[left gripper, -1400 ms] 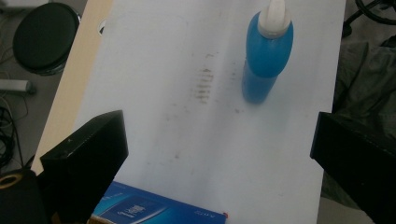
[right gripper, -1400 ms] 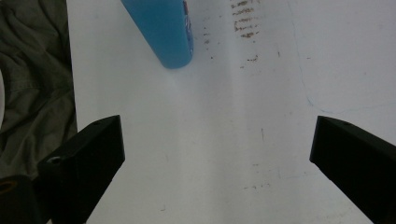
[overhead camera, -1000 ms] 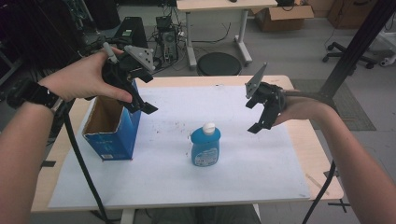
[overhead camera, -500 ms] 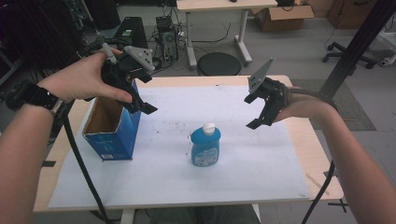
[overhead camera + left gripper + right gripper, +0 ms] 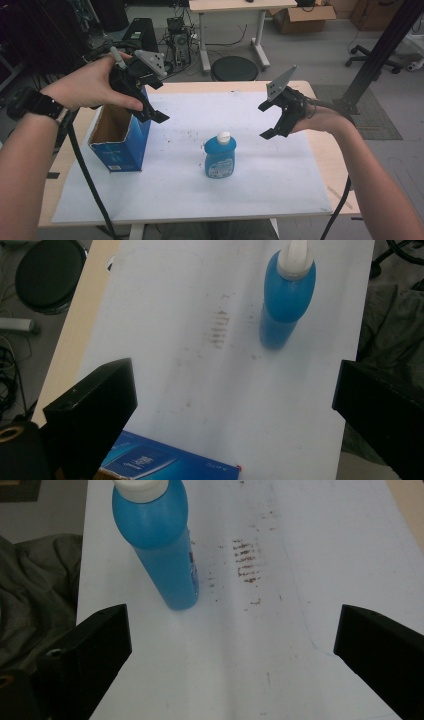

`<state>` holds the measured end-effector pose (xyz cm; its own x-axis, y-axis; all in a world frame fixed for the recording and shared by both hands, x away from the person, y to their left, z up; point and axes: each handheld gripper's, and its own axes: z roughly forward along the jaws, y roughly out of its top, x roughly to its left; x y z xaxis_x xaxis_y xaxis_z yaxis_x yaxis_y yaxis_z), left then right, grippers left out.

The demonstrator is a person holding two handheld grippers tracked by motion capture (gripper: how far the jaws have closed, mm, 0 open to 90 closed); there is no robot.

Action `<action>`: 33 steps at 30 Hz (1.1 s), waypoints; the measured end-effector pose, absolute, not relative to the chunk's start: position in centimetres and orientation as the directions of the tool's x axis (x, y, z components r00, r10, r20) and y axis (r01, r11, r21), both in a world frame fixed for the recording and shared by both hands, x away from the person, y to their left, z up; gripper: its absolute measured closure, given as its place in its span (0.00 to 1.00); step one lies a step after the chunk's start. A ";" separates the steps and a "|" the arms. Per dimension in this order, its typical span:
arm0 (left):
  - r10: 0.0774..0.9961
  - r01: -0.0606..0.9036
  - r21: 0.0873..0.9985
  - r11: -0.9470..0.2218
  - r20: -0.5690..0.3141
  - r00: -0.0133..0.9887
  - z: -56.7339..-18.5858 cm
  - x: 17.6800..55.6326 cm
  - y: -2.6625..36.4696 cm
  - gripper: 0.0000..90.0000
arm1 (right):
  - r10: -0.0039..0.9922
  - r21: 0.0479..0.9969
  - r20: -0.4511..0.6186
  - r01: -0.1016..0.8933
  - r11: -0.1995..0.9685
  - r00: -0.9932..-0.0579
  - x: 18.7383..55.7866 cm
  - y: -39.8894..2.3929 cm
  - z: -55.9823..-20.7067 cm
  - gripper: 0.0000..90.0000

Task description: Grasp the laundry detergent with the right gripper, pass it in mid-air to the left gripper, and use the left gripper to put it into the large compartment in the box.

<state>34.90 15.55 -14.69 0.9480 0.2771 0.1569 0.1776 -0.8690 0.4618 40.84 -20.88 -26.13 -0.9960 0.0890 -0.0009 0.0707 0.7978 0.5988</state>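
The right gripper [image 5: 272, 120] now sits farther from the table's right edge (nearer the blue bottle [image 5: 220, 156]). Its jaws gape slightly wider.

Blue bottle [image 5: 220, 158] with a white cap – upright near the middle of the white sheet [image 5: 280, 175], pale label facing the near edge, standing free, touching nothing but the sheet. Blue cardboard box [image 5: 121, 141] to its left – upright, top open with flaps up, brown inside, resting at the sheet's left edge. Well apart from each other, bare sheet with faint brown smudges between
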 end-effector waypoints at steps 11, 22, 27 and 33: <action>0.281 0.184 0.453 -0.872 0.156 0.947 -14.9 34.9 15.4 0.05 | 0.089 0.687 0.015 0.075 0.723 -0.996 40.8 -20.9 -27.8 0.01; 0.279 0.187 0.445 -0.876 0.150 0.948 -15.0 35.0 15.3 0.05 | 0.061 0.761 0.040 0.070 0.645 -0.997 40.5 -20.2 -29.7 0.00; 0.280 0.189 0.447 -0.874 0.147 0.949 -15.2 35.0 15.4 0.05 | 0.040 0.776 0.058 0.071 0.627 -0.997 40.1 -19.9 -30.7 0.00; 0.280 0.191 0.443 -0.876 0.144 0.949 -15.5 35.1 15.5 0.05 | 0.022 0.796 0.077 0.075 0.600 -0.997 39.5 -19.3 -32.2 0.00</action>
